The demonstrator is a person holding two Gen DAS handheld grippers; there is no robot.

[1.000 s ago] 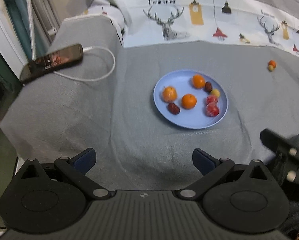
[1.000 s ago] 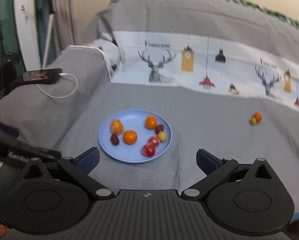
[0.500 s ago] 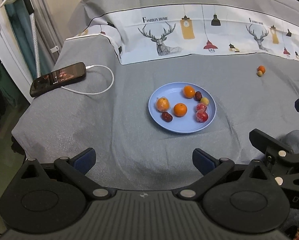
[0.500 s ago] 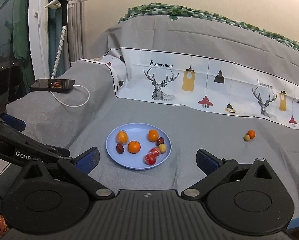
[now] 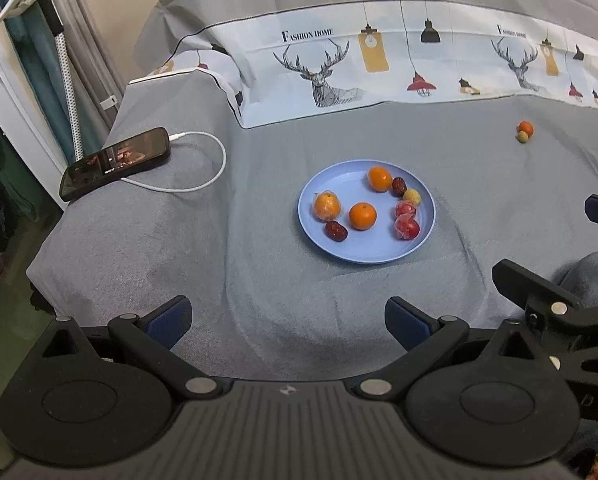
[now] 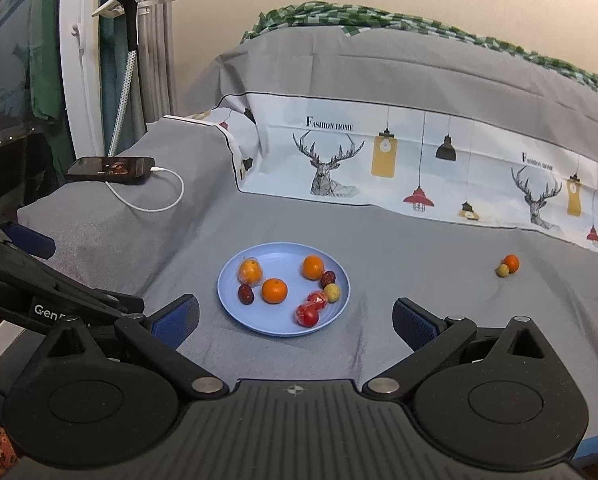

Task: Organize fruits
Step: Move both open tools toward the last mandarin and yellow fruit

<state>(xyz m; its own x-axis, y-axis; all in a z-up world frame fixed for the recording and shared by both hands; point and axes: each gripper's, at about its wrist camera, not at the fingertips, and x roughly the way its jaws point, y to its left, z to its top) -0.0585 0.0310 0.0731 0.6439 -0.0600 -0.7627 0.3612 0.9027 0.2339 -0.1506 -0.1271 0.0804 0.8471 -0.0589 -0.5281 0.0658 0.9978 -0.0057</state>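
Observation:
A blue plate (image 5: pixel 347 176) (image 6: pixel 283 326) lies on the grey bedsheet and holds three oranges, two dark dates, two red wrapped fruits and a small yellow fruit. An orange (image 5: pixel 525 128) (image 6: pixel 511 263) and a small yellow-green fruit (image 5: pixel 522 137) (image 6: pixel 502 270) lie together on the sheet, far right of the plate. My left gripper (image 5: pixel 287 320) is open and empty, near of the plate. My right gripper (image 6: pixel 295 316) is open and empty, just near of the plate.
A black phone (image 5: pixel 115 163) (image 6: pixel 111 168) with a white charging cable (image 5: pixel 203 184) lies on a raised grey fold at the left. A patterned white cloth band (image 5: pixel 419 68) rises behind. The bed edge drops off at the left.
Both grippers have pulled back and tilted up, so the plate looks smaller and the wall shows in the right wrist view. Both stay open. The fruits have not moved.

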